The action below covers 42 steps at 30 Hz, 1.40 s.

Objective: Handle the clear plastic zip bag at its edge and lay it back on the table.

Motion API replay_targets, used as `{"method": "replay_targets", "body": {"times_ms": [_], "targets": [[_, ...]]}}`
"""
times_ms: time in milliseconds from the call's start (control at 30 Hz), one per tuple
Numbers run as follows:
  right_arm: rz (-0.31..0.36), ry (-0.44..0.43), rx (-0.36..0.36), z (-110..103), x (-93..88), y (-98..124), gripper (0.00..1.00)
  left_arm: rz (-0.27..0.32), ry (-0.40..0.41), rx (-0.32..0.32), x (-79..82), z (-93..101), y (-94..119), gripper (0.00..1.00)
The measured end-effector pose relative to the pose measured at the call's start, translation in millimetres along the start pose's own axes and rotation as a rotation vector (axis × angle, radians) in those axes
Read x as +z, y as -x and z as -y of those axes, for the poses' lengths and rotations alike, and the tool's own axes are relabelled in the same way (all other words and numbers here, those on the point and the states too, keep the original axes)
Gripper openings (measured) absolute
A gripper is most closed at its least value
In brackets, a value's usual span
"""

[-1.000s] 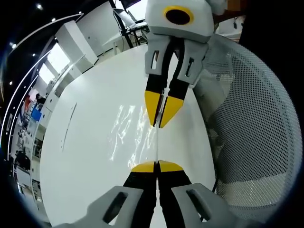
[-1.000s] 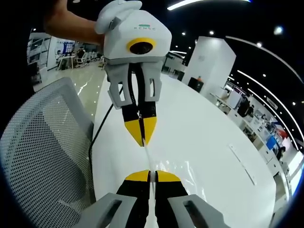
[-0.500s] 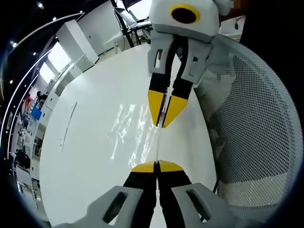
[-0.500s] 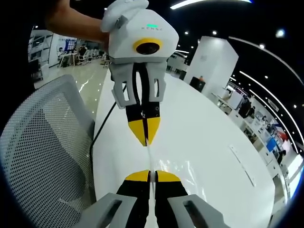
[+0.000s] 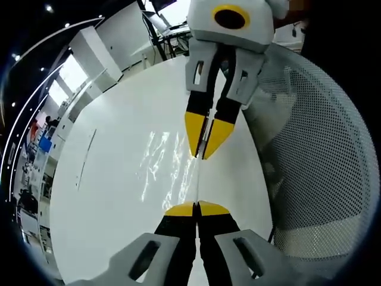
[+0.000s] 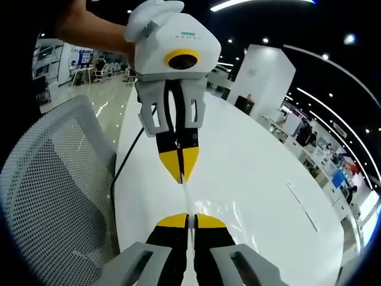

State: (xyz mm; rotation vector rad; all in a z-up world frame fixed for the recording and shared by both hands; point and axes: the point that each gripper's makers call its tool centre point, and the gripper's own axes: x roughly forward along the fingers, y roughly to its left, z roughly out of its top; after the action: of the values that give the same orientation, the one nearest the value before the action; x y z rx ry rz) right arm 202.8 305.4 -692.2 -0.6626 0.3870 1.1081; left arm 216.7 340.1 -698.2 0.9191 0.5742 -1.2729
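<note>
A clear plastic zip bag [image 5: 169,164] hangs stretched over the white table [image 5: 113,179], its top edge held taut between the two grippers. My left gripper [image 5: 196,207] is shut on one end of that edge. In the left gripper view the right gripper [image 5: 204,156] faces me, shut on the other end. In the right gripper view my right gripper [image 6: 188,219] is shut on the bag's edge [image 6: 186,199], and the left gripper [image 6: 180,179] opposite is pinching it too. The bag [image 6: 223,211] glints to the right of the jaws.
A grey mesh office chair [image 5: 309,155] stands against the table's edge, also seen as the mesh chair [image 6: 53,190]. A thin flat strip [image 5: 85,156] lies on the table, far from the bag. A person's hand [image 6: 98,30] holds the left gripper. Office desks line the background.
The grippers keep their hold on the bag's edge. The opposite gripper has shifted only slightly in each view; the bag stays taut between them.
</note>
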Motion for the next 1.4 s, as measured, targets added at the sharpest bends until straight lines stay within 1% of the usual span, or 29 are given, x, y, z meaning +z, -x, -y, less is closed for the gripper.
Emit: {"method": "replay_targets", "body": {"times_ms": [333, 700, 1400], "targets": [[0.002, 0.000, 0.008, -0.8, 1.9, -1.2, 0.00, 0.000, 0.012, 0.004, -2.1, 0.9, 2.0, 0.00], [0.000, -0.002, 0.006, 2.9, 1.1, -0.1, 0.00, 0.004, 0.012, 0.006, 0.6, 0.1, 2.1, 0.00], [-0.004, -0.017, 0.013, -1.8, 1.4, 1.3, 0.00, 0.009, 0.016, 0.005, -1.9, 3.5, 2.5, 0.00]]}}
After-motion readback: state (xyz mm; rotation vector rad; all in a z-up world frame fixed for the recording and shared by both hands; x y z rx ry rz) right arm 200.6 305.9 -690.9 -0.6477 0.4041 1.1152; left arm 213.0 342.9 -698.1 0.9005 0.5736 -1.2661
